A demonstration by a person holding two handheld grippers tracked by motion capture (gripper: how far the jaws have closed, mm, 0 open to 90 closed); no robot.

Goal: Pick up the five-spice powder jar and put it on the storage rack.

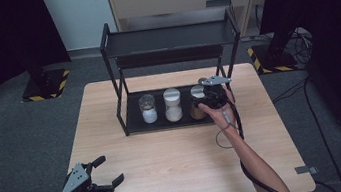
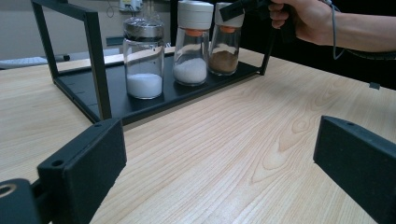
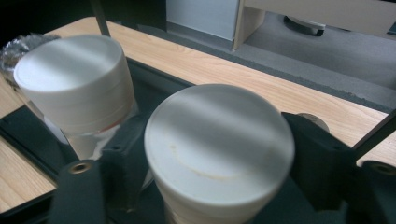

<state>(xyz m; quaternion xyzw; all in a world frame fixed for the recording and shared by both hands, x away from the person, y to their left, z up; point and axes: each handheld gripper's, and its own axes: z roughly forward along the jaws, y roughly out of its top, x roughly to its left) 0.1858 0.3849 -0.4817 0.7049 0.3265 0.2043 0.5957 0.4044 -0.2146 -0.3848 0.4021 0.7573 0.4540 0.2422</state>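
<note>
Rack (image 1: 117,83) at far side of table (image 1: 177,160), 3 jars on its lower shelf. Right gripper (image 1: 212,93) over rightmost jar, brown-spice jar (image 2: 224,51); jaws flank its white cap (image 3: 218,135), part-open, whether pads press on cap cannot tell. Salt jar (image 1: 173,105) just beside it, middle of shelf; steel-capped jar (image 1: 148,109) at left. Left gripper (image 1: 111,171) near table's front-left corner, jaws wide apart, nothing between them.

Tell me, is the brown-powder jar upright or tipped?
Upright: the brown-powder jar stands on the rack's bottom shelf, white cap uppermost, powder level inside.
</note>
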